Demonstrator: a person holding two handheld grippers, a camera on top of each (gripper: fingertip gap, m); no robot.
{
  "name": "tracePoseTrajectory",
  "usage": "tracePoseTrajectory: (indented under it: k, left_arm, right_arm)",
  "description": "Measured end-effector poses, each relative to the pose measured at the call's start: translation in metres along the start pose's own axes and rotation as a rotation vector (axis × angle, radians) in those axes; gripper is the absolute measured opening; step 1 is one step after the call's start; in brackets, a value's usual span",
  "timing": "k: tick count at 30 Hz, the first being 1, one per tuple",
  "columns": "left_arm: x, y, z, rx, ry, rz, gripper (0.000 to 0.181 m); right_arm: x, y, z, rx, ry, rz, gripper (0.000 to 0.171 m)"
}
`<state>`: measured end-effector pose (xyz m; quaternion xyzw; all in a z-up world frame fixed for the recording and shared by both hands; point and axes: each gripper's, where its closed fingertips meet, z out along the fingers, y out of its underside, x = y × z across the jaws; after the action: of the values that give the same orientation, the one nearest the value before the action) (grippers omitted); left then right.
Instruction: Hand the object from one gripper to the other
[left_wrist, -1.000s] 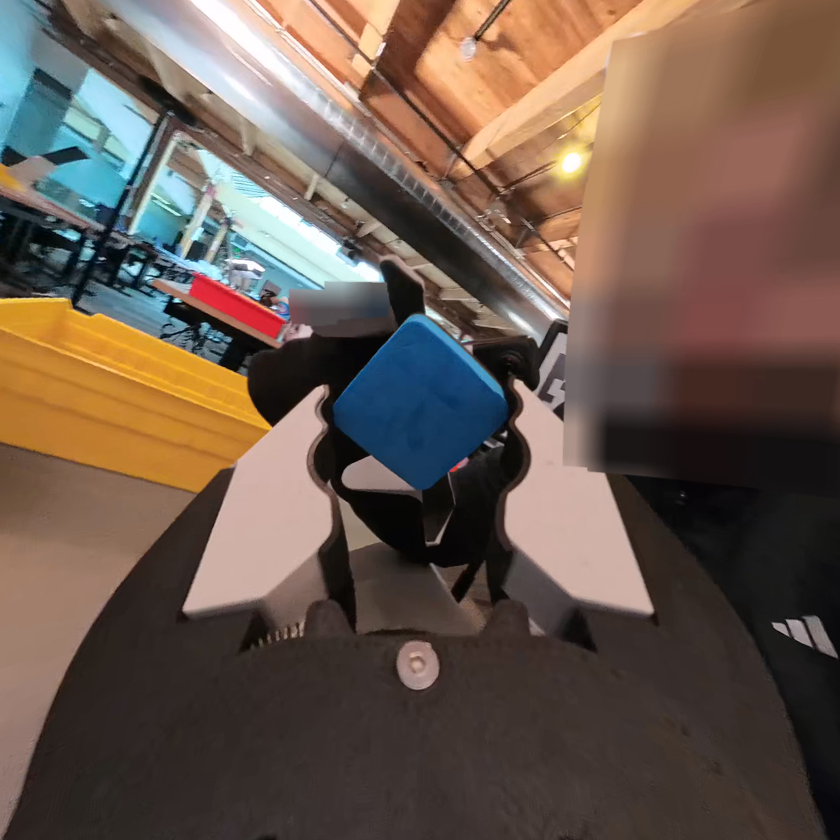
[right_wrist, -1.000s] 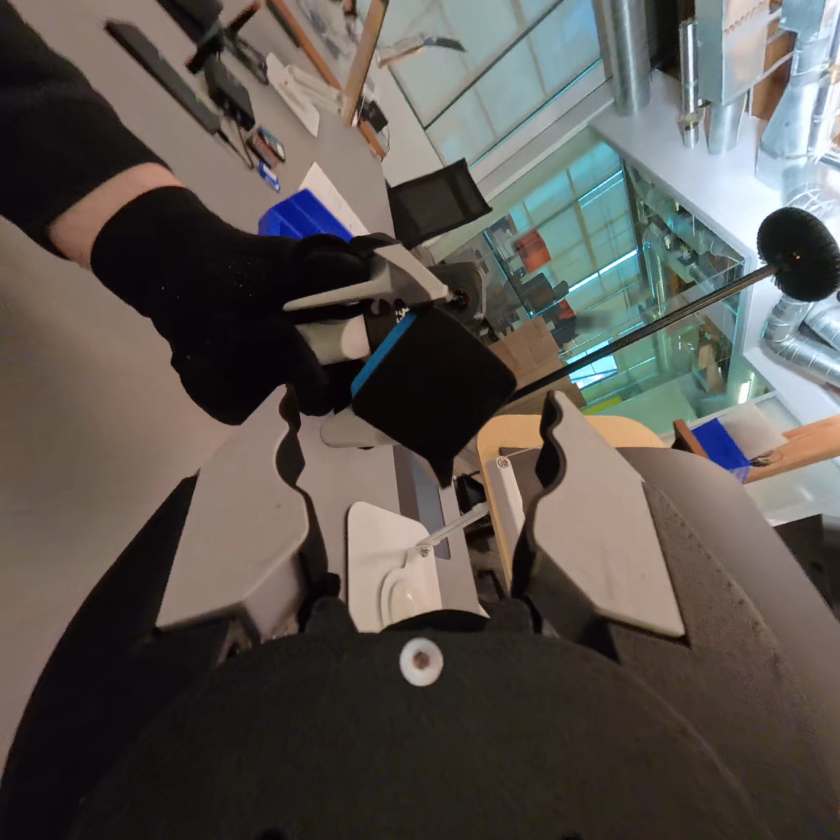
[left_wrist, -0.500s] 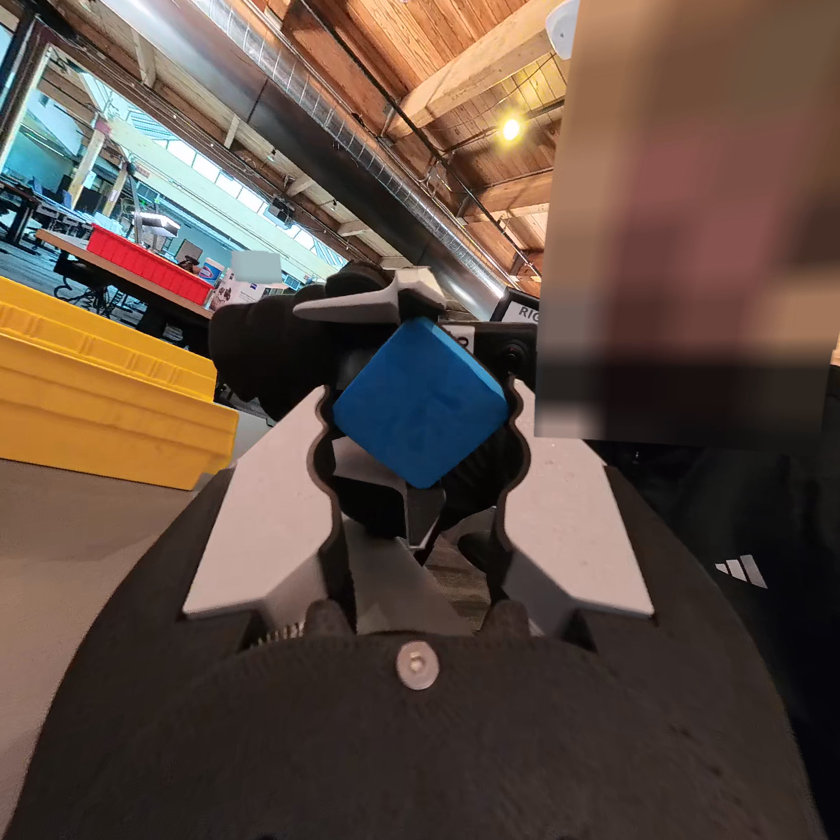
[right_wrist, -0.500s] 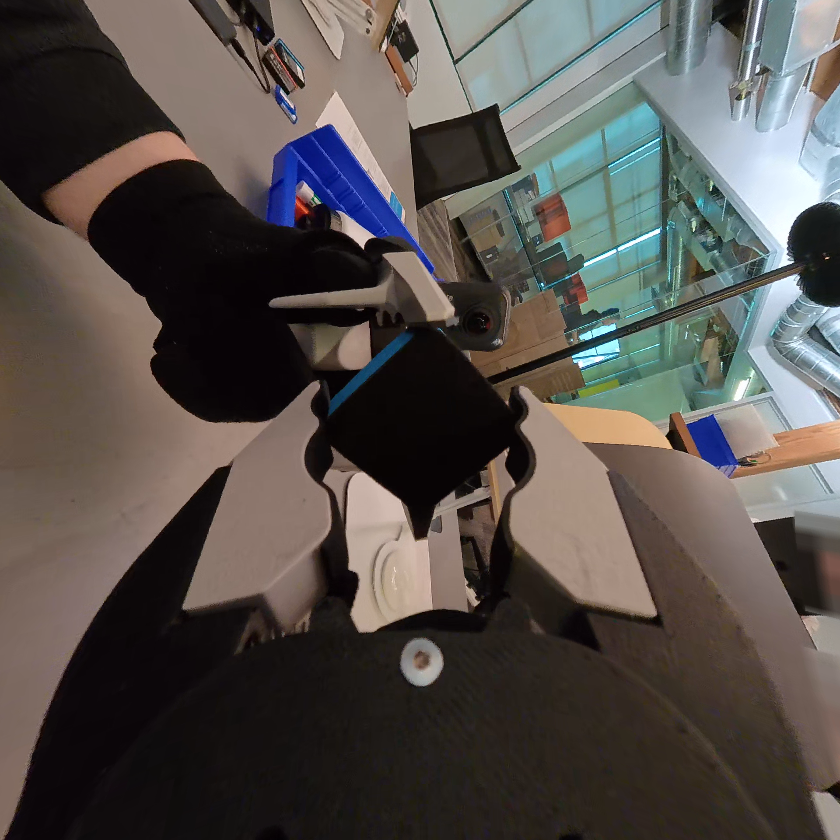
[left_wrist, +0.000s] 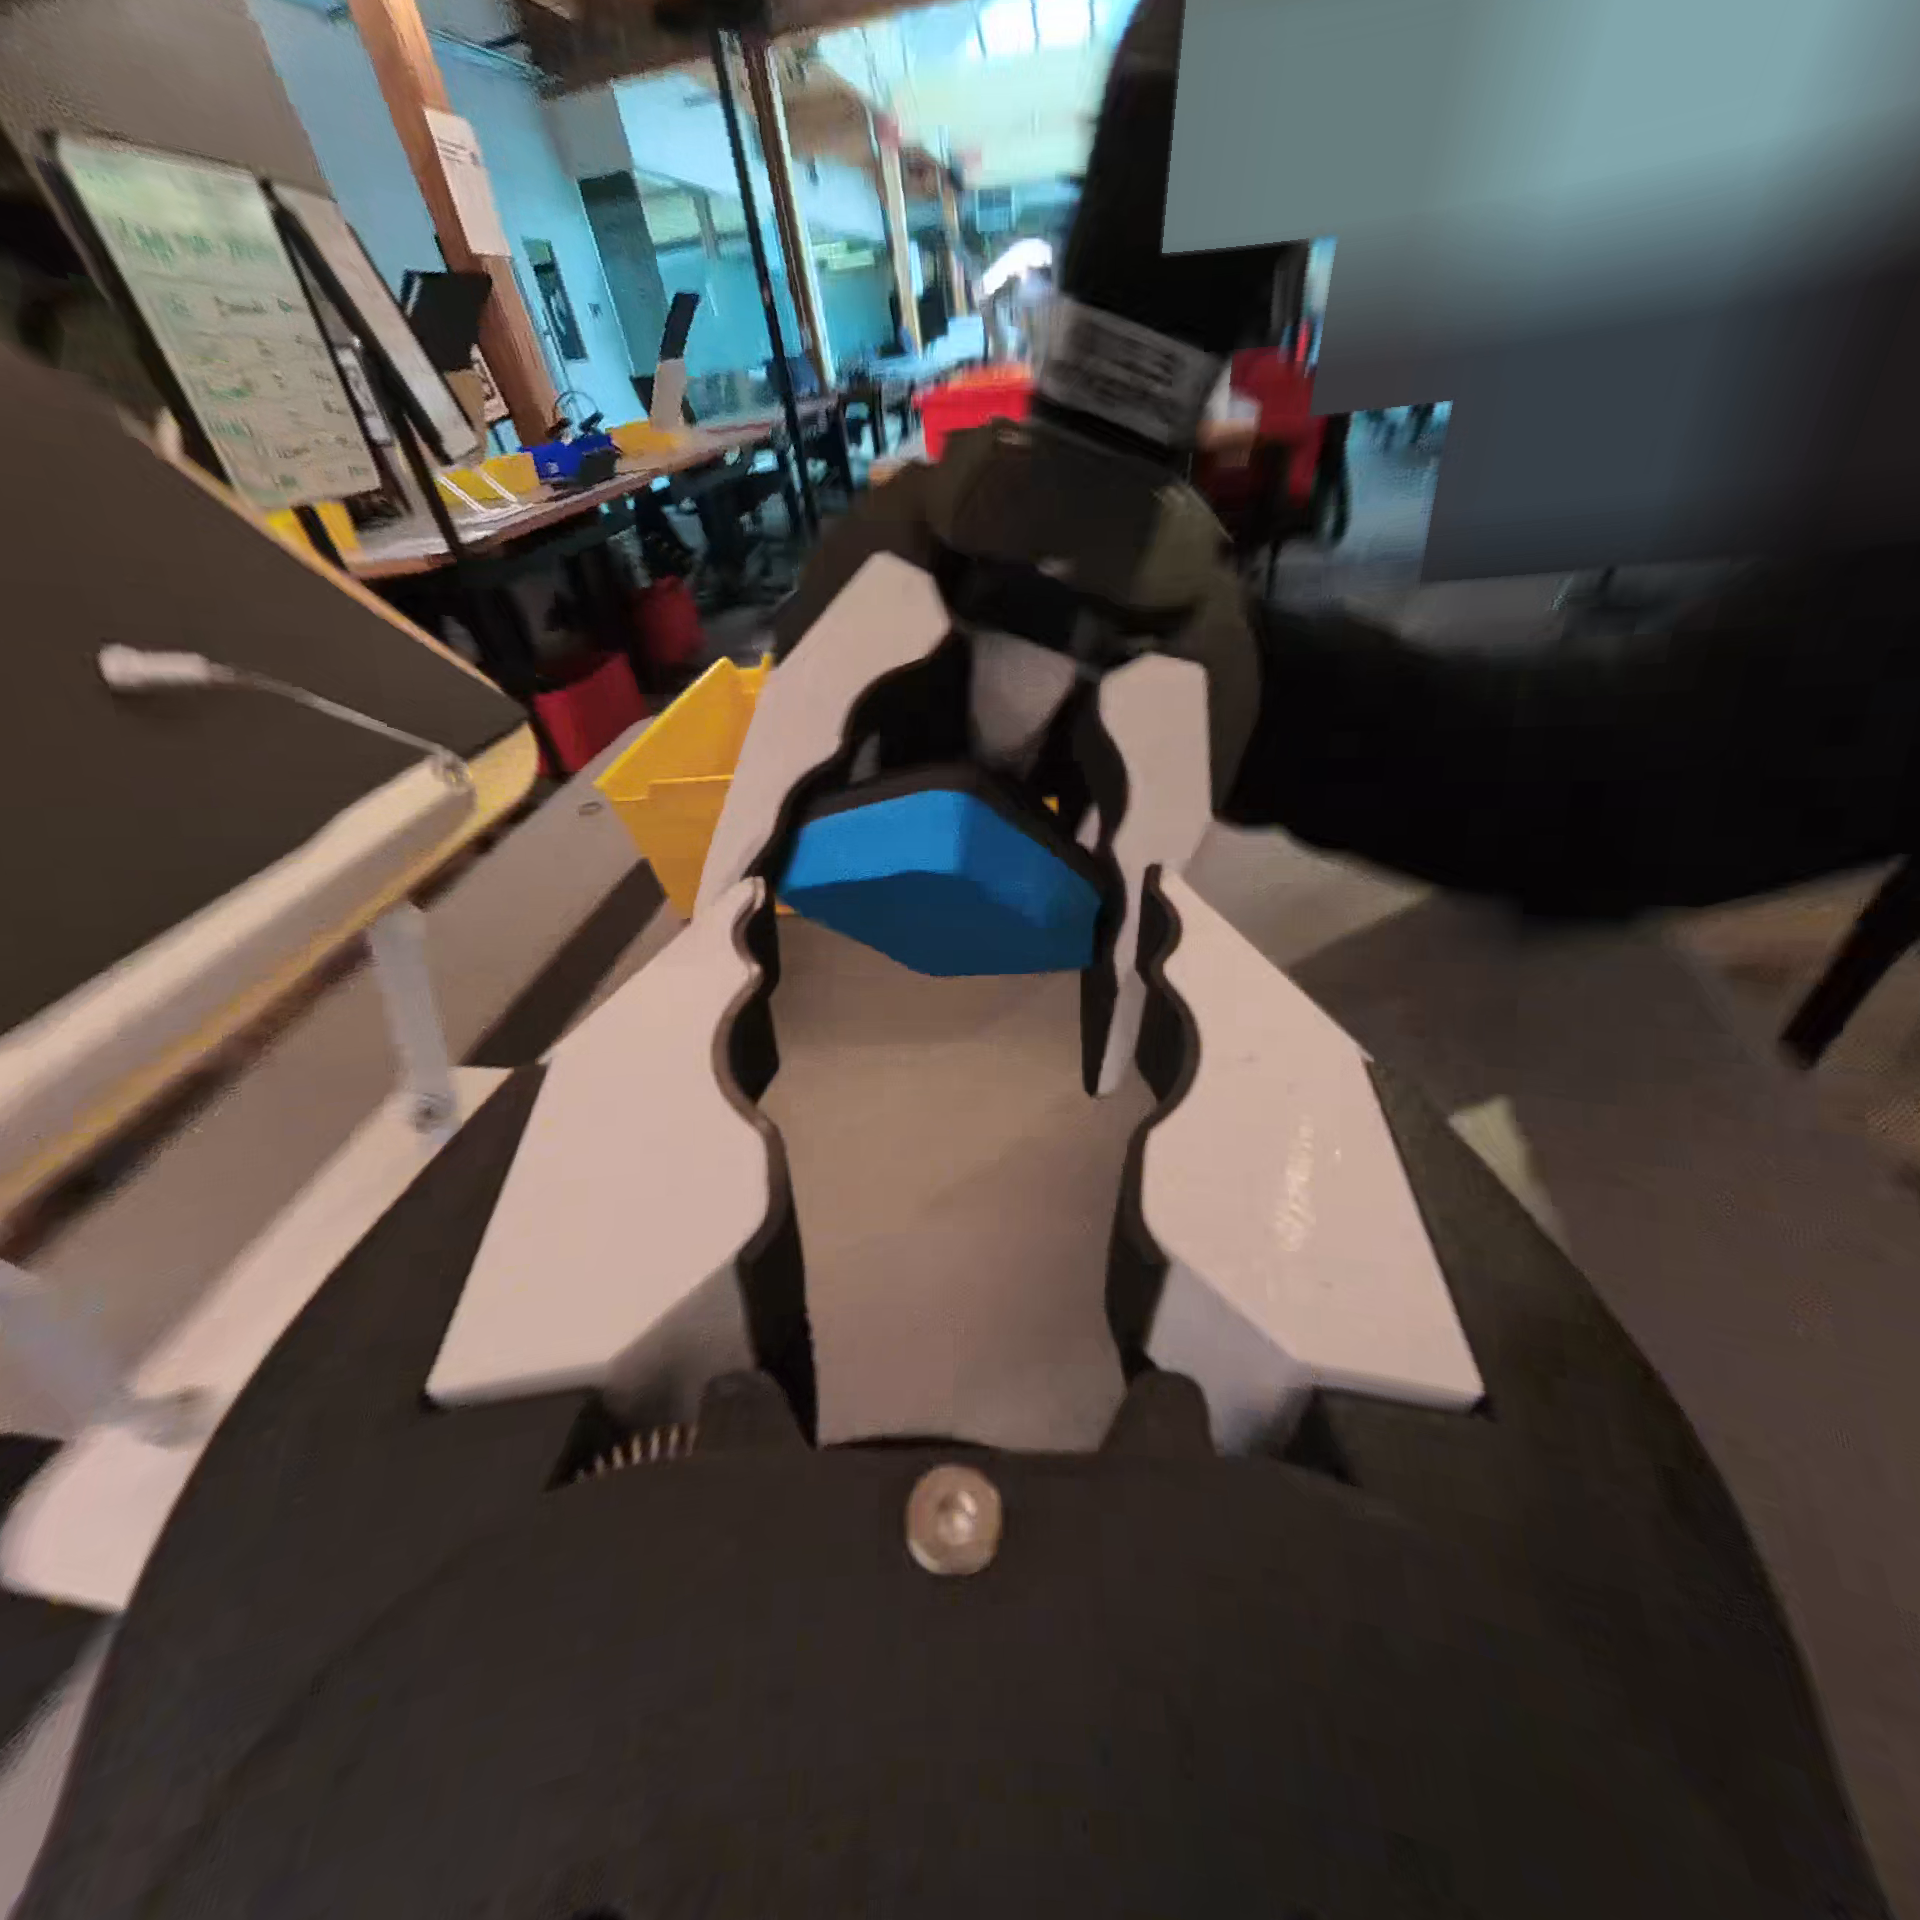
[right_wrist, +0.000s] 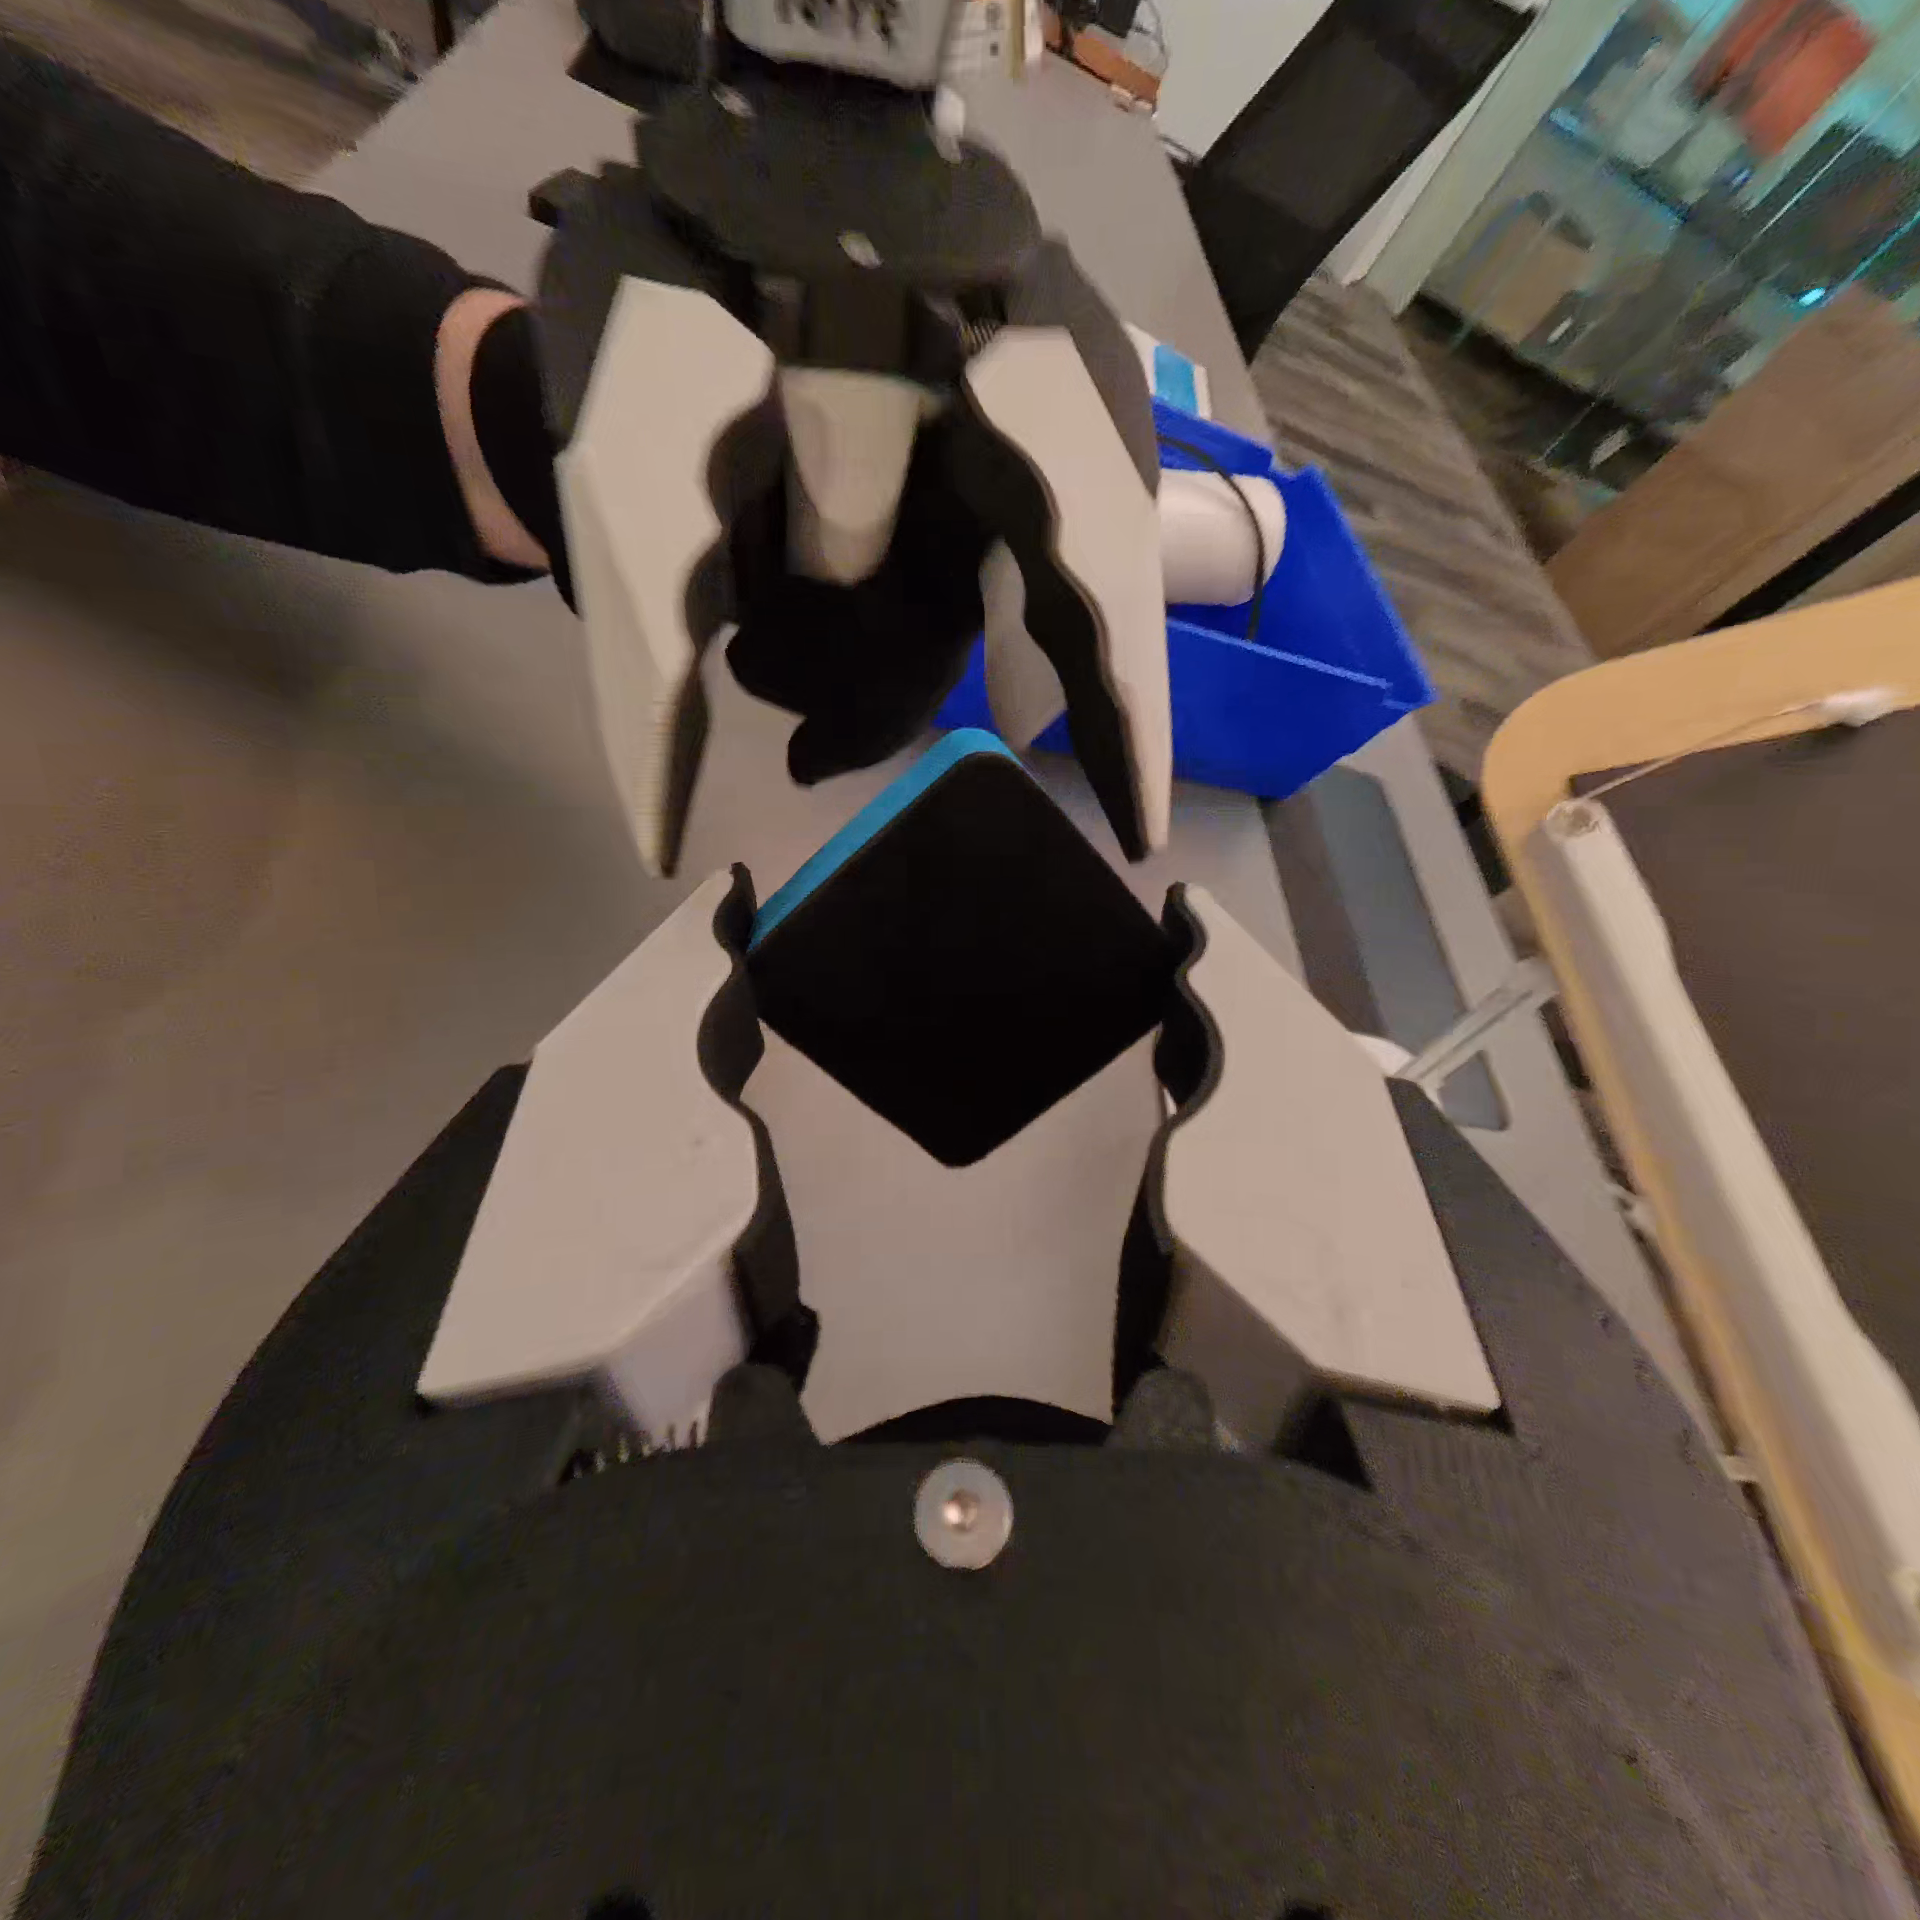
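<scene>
The object is a flat square block, blue on one face and black on the other. In the right wrist view my right gripper (right_wrist: 956, 899) is shut on the block (right_wrist: 956, 987), which sits cornerwise between its jaws. My left gripper (right_wrist: 902, 836) faces it from above, open, its tips just clear of the block's upper corner. In the left wrist view my left gripper (left_wrist: 953, 885) is open and empty. The block (left_wrist: 935, 894) lies just past its tips, between the right gripper's fingers (left_wrist: 831, 707).
A grey table (right_wrist: 260, 831) lies below both grippers. A blue bin (right_wrist: 1278, 675) stands on it behind the left gripper. A yellow bin (left_wrist: 675, 790) stands behind the right one. A wood-framed chair back (right_wrist: 1662, 935) is close on the right. A gloved hand (right_wrist: 499, 447) holds the left gripper.
The left gripper, which held the block, has opened and drawn back. The right gripper has shut on the block and now holds it alone. Both views have swung down toward the table.
</scene>
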<state>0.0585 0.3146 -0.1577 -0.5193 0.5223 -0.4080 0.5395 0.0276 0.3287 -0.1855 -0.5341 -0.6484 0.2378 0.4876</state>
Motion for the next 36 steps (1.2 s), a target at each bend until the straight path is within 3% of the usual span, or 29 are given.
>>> tracePoseTrajectory:
  k: [5,8,13,16,19,23,29,32,36]
  left_arm:
    - [0.006,0.000,0.006,-0.240,-0.148,0.425,0.073]
    - [0.002,0.003,0.013,-0.334,-0.276,0.671,0.084]
    - [-0.016,-0.011,0.019,-0.284,-0.554,0.878,0.098]
    - [-0.017,-0.015,0.027,-0.277,-0.627,0.961,0.109]
    - [-0.019,-0.012,0.032,-0.292,-0.635,0.975,0.107]
    - [-0.019,-0.010,0.034,-0.311,-0.617,0.988,0.079]
    - [-0.019,-0.007,0.032,-0.340,-0.608,0.985,0.075]
    - [-0.023,-0.004,0.029,-0.358,-0.586,0.886,0.074]
    - [-0.031,0.005,0.024,-0.400,-0.503,0.648,0.074]
  right_arm:
    - [-0.003,0.006,-0.007,0.058,-0.142,0.247,0.075]
    - [-0.001,-0.009,-0.015,0.212,-0.256,0.448,0.076]
    - [0.000,-0.028,-0.022,0.380,-0.384,0.630,0.075]
    - [-0.004,-0.037,-0.024,0.439,-0.458,0.681,0.075]
    - [-0.012,-0.040,-0.022,0.453,-0.516,0.705,0.075]
    - [-0.021,-0.042,-0.018,0.451,-0.569,0.712,0.075]
    - [-0.021,-0.041,-0.016,0.451,-0.553,0.714,0.076]
    - [-0.012,-0.036,-0.010,0.424,-0.464,0.699,0.105]
    - [0.005,-0.032,-0.015,0.400,-0.293,0.573,0.110]
